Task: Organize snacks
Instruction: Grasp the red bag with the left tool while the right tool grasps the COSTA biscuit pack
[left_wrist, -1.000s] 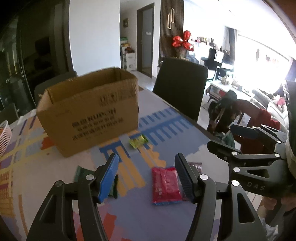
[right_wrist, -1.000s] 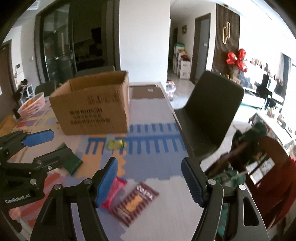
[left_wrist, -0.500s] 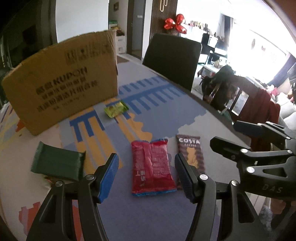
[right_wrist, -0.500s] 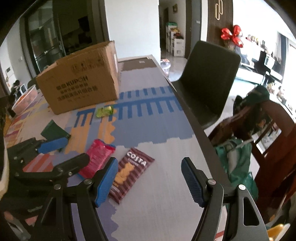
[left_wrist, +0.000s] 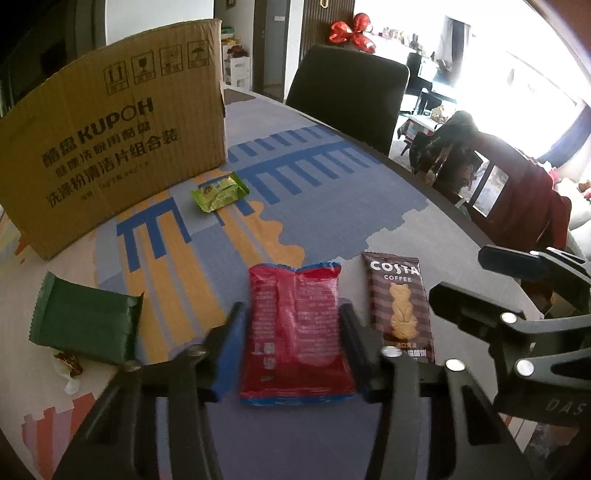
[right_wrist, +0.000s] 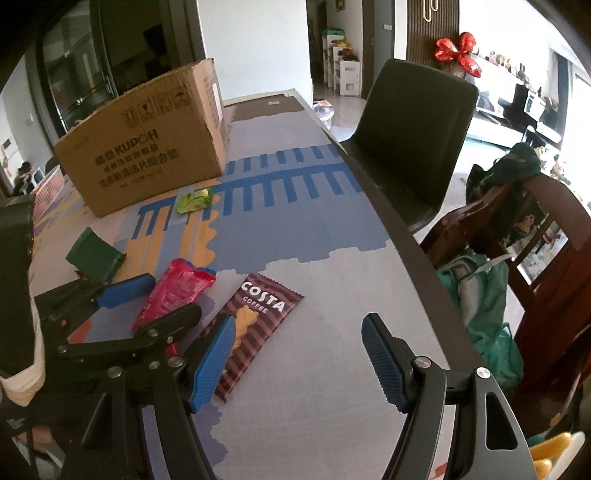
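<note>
A red snack packet (left_wrist: 295, 332) lies flat on the patterned table between the open fingers of my left gripper (left_wrist: 291, 354), one finger at each long edge. It also shows in the right wrist view (right_wrist: 173, 295). A brown Costa biscuit packet (left_wrist: 400, 306) lies just right of it; my right gripper (right_wrist: 299, 360) is open low over the table, its left finger at that packet's near end (right_wrist: 255, 321). A green packet (left_wrist: 86, 325) lies left, a small lime packet (left_wrist: 219, 192) lies by the open cardboard box (left_wrist: 110, 147).
A small wrapped candy (left_wrist: 68, 363) lies by the green packet. A black chair (right_wrist: 410, 133) stands at the table's right edge (right_wrist: 391, 218). A wooden chair with a teal bag (right_wrist: 480, 291) stands nearer. A pink basket (right_wrist: 48, 188) sits far left.
Both grippers have dropped and moved forward toward the table. The left gripper's fingers now straddle the red packet and have narrowed slightly. The right gripper has come closer to the Costa packet.
</note>
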